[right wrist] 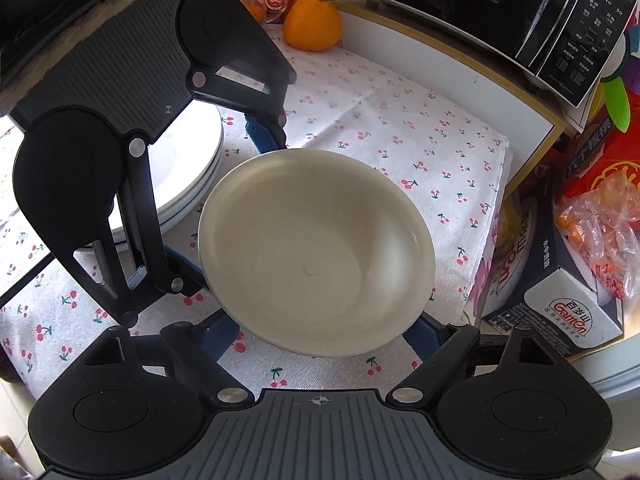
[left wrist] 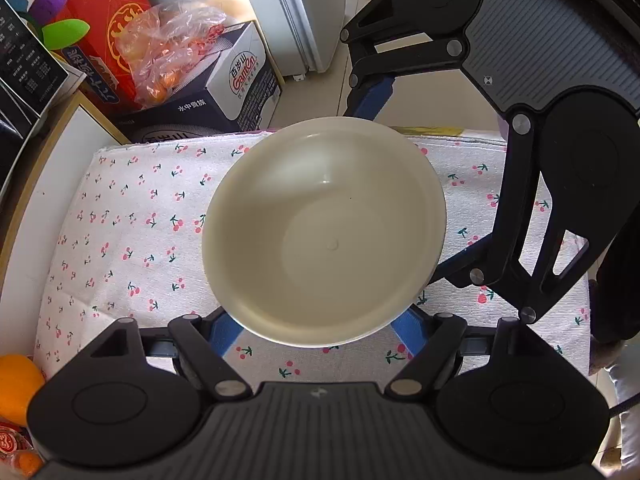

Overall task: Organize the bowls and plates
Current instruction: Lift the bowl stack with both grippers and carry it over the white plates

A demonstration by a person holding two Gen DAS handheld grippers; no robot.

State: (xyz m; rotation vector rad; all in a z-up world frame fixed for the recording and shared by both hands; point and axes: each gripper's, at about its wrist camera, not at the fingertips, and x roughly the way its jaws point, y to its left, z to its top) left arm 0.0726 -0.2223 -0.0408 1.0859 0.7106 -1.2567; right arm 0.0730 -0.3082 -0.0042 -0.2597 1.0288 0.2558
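A cream bowl [left wrist: 324, 232] sits upright over the cherry-print cloth [left wrist: 132, 216], its bottom empty. My left gripper [left wrist: 316, 320] reaches in from the near side, its blue fingers [left wrist: 230, 332] running under the rim on both sides and pressing on the bowl's wall. From the far right my right gripper [left wrist: 404, 190] clamps the same bowl, with its blue fingers [left wrist: 374, 98] against the outside. In the right wrist view the bowl [right wrist: 316, 252] looks tilted, held between my right gripper [right wrist: 320, 332] and my left gripper [right wrist: 232, 206]. A stack of white plates [right wrist: 192, 184] lies behind the left gripper.
An orange [right wrist: 314, 24] and a jar stand at the cloth's far edge, under a black microwave [right wrist: 560, 20]. A dark water carton [left wrist: 224, 96], a red box [left wrist: 108, 28] and a bag of oranges [left wrist: 176, 44] crowd the space beyond the table edge.
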